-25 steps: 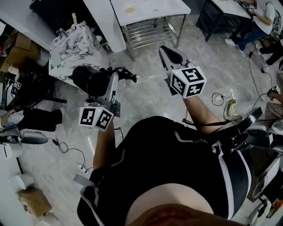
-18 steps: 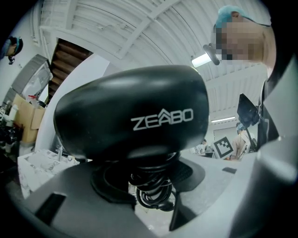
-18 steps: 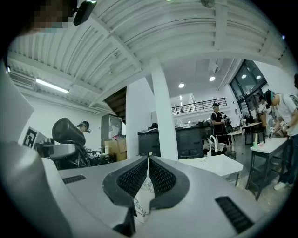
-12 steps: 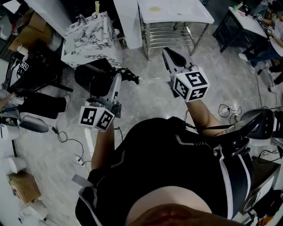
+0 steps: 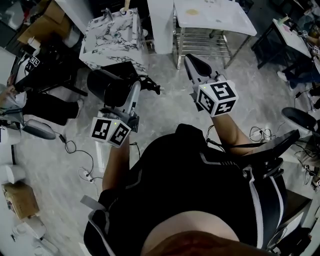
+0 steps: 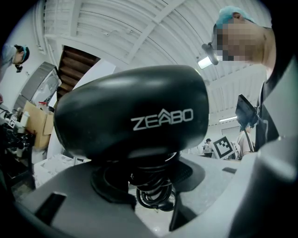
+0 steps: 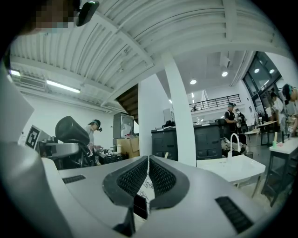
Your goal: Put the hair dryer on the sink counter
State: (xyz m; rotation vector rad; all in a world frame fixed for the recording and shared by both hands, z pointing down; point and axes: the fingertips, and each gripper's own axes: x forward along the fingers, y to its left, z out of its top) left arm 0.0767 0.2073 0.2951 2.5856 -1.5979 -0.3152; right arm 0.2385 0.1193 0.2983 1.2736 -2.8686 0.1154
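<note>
A black hair dryer (image 5: pixel 106 85) marked ZEABO (image 6: pixel 135 116) sits in my left gripper (image 5: pixel 128 96), which is shut on its handle; its coiled cord (image 6: pixel 153 193) hangs between the jaws. I carry it above the grey floor, just short of the marble-patterned sink counter (image 5: pixel 114 37), which has a faucet at its far edge. My right gripper (image 5: pixel 193 64) is held level beside it, its ribbed pads (image 7: pixel 135 179) closed together with nothing between them. The right gripper view also shows the hair dryer (image 7: pixel 72 130) at the left.
A white steel table (image 5: pixel 215 15) with a lower shelf stands right of the sink counter. Cables and a power strip (image 5: pixel 82 172) lie on the floor. A seated person's legs (image 5: pixel 45 107) are at the left, and a black stool (image 5: pixel 300 117) at the right.
Both grippers have travelled forward with the person, and the sink counter and white table have come nearer in the head view. The hold on the hair dryer is unchanged.
</note>
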